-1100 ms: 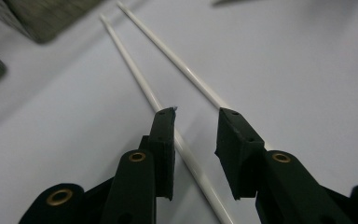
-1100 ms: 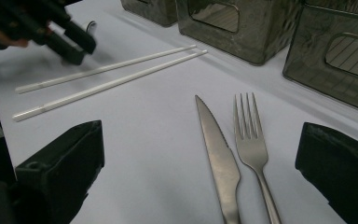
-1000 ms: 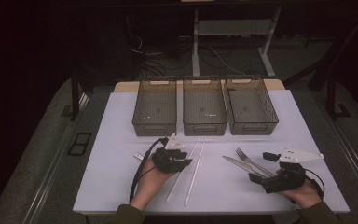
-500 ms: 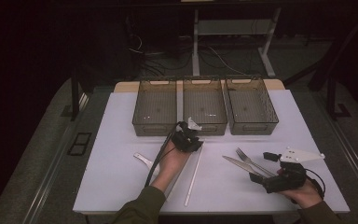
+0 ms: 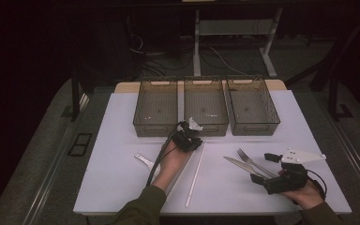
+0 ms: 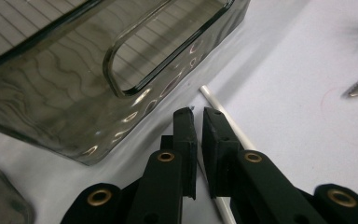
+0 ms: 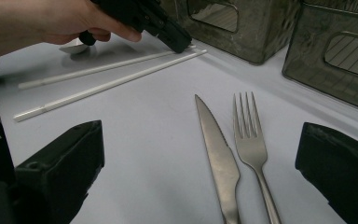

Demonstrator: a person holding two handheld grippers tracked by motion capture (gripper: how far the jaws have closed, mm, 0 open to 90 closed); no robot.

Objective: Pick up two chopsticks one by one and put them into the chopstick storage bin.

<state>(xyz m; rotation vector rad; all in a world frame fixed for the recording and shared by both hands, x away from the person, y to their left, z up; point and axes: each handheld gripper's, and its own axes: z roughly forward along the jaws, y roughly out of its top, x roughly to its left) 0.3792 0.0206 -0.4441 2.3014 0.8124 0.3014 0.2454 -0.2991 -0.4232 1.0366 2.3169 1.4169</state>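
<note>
Beside bin (image 6: 74, 93), jaws around chopstick (image 6: 223, 119), seemingly.

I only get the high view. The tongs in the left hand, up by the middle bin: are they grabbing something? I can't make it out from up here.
Observer: The left gripper view looks right along them. The left tongs have just been closing down to a thin gap, and one white stick seems to run between them.
Operator: And the stick next to it?
Observer: The second stick lies free on the table, just outside one jaw.
Operator: Is the right hand holding anything?
Observer: No. In the right gripper view the right tongs stand wide open, with the knife and fork lying flat on the table ahead, between the jaws.
</note>
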